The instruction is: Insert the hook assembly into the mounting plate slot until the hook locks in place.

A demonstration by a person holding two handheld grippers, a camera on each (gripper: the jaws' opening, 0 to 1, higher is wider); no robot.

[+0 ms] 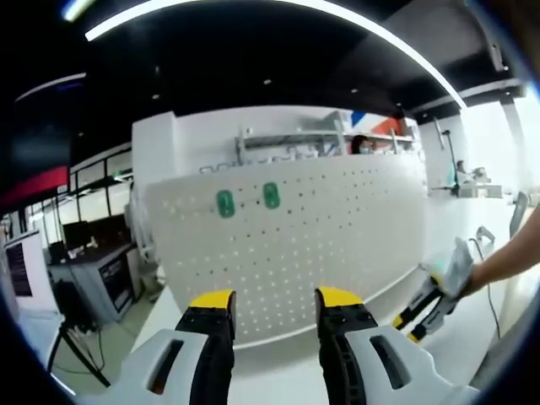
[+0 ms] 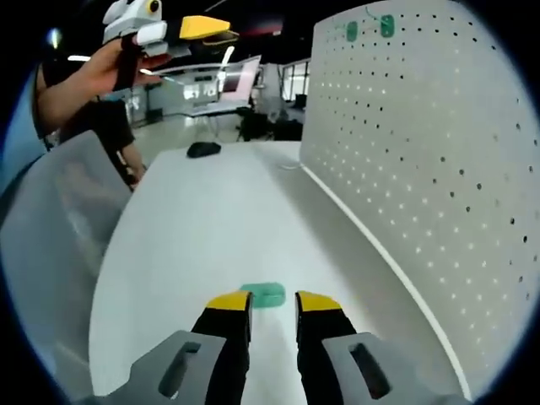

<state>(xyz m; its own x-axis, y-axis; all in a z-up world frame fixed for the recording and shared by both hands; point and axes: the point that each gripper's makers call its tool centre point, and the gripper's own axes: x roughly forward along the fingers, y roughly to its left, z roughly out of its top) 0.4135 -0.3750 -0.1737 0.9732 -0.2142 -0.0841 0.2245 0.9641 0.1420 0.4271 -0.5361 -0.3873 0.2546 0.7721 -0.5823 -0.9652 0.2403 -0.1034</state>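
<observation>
While the left gripper (image 1: 274, 301) hangs raised before the pegboard (image 1: 337, 245), its yellow-tipped jaws stand apart with nothing between them. Two green hooks (image 1: 225, 203) already sit side by side in the board's upper left holes. Farther right in the left gripper view, the right gripper (image 1: 422, 310) reaches low over the white table (image 1: 278, 371), held by a hand (image 1: 460, 268). In the right gripper view, the left gripper shows at upper left, high above the table. A black object (image 2: 203, 149) lies far down the table. The right gripper's jaws are parted, and a green hook (image 2: 263, 295) lies flat on the table just beyond their tips, untouched. The pegboard stands along the right.
</observation>
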